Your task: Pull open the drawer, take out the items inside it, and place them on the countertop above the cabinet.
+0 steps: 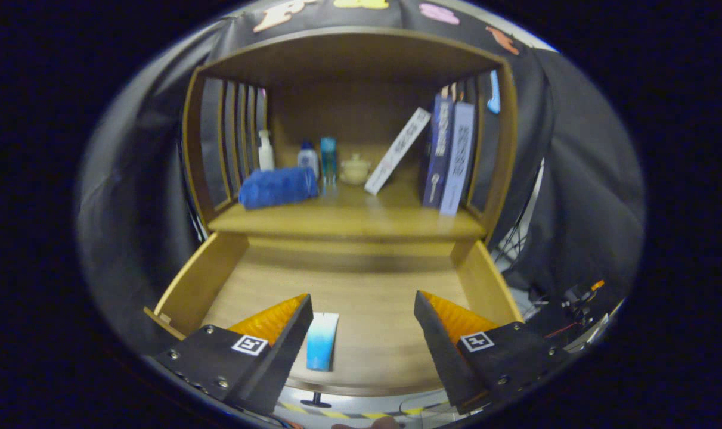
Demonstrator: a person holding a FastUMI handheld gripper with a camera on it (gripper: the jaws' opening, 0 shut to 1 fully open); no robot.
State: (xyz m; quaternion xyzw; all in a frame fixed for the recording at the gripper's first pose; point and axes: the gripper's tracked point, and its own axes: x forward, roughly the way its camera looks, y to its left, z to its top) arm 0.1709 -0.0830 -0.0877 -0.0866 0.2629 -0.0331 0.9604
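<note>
The wooden drawer [194, 286] stands pulled open below the countertop [349, 220] of the cabinet. On the drawer's floor lies a flat blue-and-white tube [322, 341], close beside my left finger and between the two fingers. My gripper [363, 310] hovers over the drawer, open, with nothing touching its fingers. The drawer floor ahead of the tube is bare wood.
On the countertop stand a rolled blue towel [277, 186], a white pump bottle [266, 151], a small blue-capped bottle [307, 158], a blue tube [328, 158], a cream lidded jar [355, 169], a leaning white book [397, 150] and upright books [450, 158]. Slatted side walls enclose it.
</note>
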